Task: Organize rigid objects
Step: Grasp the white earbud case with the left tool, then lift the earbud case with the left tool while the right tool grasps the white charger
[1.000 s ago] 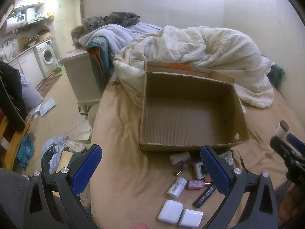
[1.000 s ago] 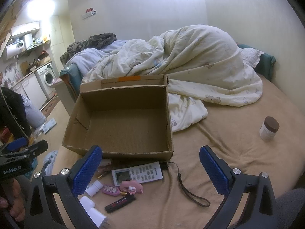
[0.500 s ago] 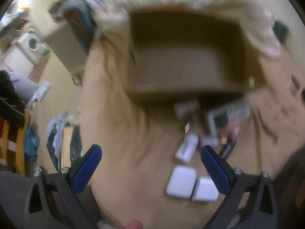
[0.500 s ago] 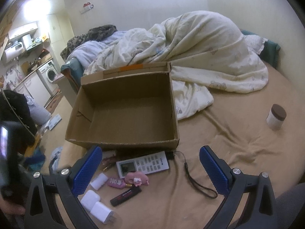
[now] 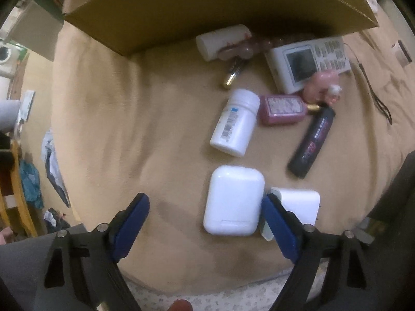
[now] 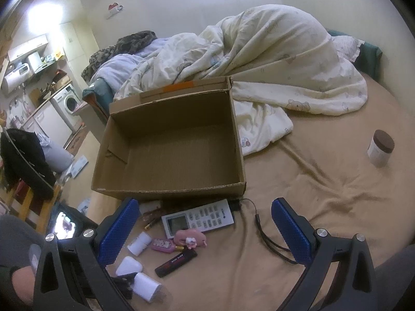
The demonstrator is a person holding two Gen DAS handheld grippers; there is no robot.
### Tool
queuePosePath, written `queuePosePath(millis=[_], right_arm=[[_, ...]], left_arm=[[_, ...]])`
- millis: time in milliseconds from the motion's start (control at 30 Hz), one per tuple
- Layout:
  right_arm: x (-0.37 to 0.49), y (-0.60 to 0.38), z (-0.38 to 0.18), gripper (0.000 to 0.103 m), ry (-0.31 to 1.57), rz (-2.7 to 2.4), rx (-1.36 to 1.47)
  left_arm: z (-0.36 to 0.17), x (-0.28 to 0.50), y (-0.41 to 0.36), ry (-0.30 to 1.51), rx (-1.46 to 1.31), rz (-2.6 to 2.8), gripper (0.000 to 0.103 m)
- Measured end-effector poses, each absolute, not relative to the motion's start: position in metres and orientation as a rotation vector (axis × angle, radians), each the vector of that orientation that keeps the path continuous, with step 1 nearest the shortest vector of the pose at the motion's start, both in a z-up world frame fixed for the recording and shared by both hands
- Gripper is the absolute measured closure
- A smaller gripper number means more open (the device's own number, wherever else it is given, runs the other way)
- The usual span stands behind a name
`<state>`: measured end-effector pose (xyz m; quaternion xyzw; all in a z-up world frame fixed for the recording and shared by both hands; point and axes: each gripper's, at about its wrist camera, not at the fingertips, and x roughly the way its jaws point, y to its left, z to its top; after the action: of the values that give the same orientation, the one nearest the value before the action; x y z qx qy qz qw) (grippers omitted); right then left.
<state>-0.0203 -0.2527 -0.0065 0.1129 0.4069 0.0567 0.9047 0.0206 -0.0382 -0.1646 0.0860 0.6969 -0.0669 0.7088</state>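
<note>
**Left gripper down over the earbud case, box still empty**

A second ago my left gripper point(image 5: 205, 220) was held high, looking across the whole bed; now I have dropped it low over the clutter, and the white earbud case point(image 5: 234, 199) sits between my spread blue fingers point(image 5: 278, 226), nearer the right one. Nothing is gripped yet. That finger's tip seems to be in the seam between the case and the white charger block point(image 5: 298, 206) lying against it (the picture is soft here, so I won't swear there is contact). I read this as lining up the first pick.

My right gripper point(image 6: 205, 229) hangs back above the bed, fingers wide apart and holding nothing, much where it was.

The cardboard box point(image 6: 168, 142) stands open with nothing in it, so every item is still to go. Just in front of it lie the remote point(image 6: 198, 217), a white pill bottle point(image 5: 234, 121), a pink bottle point(image 5: 281, 108), a pink figure point(image 5: 323, 85) and a black tube point(image 5: 312, 141). A brown-lidded jar point(image 6: 380, 150) stands well apart.

All this rests on a tan bed sheet point(image 6: 324, 207), soft and creased, with a rumpled duvet point(image 6: 272, 59) behind the box. Beyond the bed, a washing machine point(image 6: 68, 101) stands in a cluttered kitchen corner.
</note>
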Motion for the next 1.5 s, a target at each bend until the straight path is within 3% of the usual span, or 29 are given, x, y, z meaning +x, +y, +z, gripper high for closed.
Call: queuePosePath(millis=[100, 500, 533, 567, 600, 800, 1067, 1267, 1500], right_arm=[[-0.020, -0.254, -0.007, 0.000, 0.847, 0.116, 0.243], [-0.020, -0.255, -0.010, 0.000, 0.872, 0.113, 0.243], [-0.020, -0.255, -0.010, 0.000, 0.873, 0.113, 0.242], [-0.020, -0.256, -0.011, 0.000, 0.874, 0.113, 0.241], [-0.020, -0.256, -0.011, 0.000, 0.874, 0.113, 0.241], [-0.021, -0.258, -0.010, 0.000, 0.872, 0.112, 0.246], [-0.018, -0.254, -0.023, 0.000, 0.948, 0.145, 0.254], [-0.017, -0.245, -0.051, 0.000, 1.119, 0.243, 0.417], [-0.031, -0.199, -0.105, 0.000, 1.448, 0.258, 0.682]], left_arm=[[-0.169, 0.022, -0.039, 1.561, 0.164, -0.175, 0.035], [-0.174, 0.020, -0.029, 1.587, 0.153, -0.162, 0.035], [-0.176, 0.023, -0.028, 1.586, 0.155, -0.162, 0.042], [-0.177, 0.022, -0.028, 1.589, 0.152, -0.173, 0.060], [-0.179, 0.021, -0.029, 1.598, 0.158, -0.182, 0.063], [-0.176, 0.024, -0.018, 1.585, 0.093, -0.170, 0.063], [-0.103, 0.042, 0.011, 1.425, 0.039, -0.111, 0.063], [-0.056, 0.066, 0.021, 1.286, 0.078, -0.072, 0.063], [-0.066, 0.069, 0.038, 1.271, -0.021, -0.105, 0.063]])
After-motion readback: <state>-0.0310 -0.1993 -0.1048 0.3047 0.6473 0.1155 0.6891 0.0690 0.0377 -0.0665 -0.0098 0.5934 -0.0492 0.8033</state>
